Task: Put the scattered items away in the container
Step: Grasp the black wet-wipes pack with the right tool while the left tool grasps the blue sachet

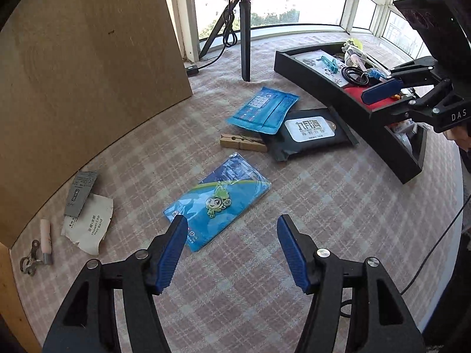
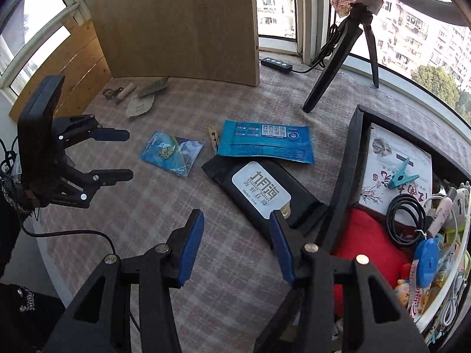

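Observation:
My left gripper (image 1: 232,225) is open and empty, just in front of a blue cartoon packet (image 1: 217,201) on the checked cloth; it also shows in the right wrist view (image 2: 129,154). My right gripper (image 2: 237,220) is open and empty, its right finger over the near end of a black wipes pack (image 2: 259,195). A blue wipes pack (image 2: 265,141) and a wooden clothespin (image 2: 212,139) lie behind it. The black tray (image 2: 341,176) at the right holds several items. In the left wrist view the right gripper (image 1: 382,88) hovers over the tray (image 1: 323,85).
A shower-cap sachet (image 1: 88,223), a grey sachet (image 1: 80,192), a pink tube (image 1: 46,239) and a metal clip (image 1: 29,260) lie by the wooden board (image 1: 88,58). A black tripod (image 2: 341,58) and a power strip (image 2: 276,64) stand near the window.

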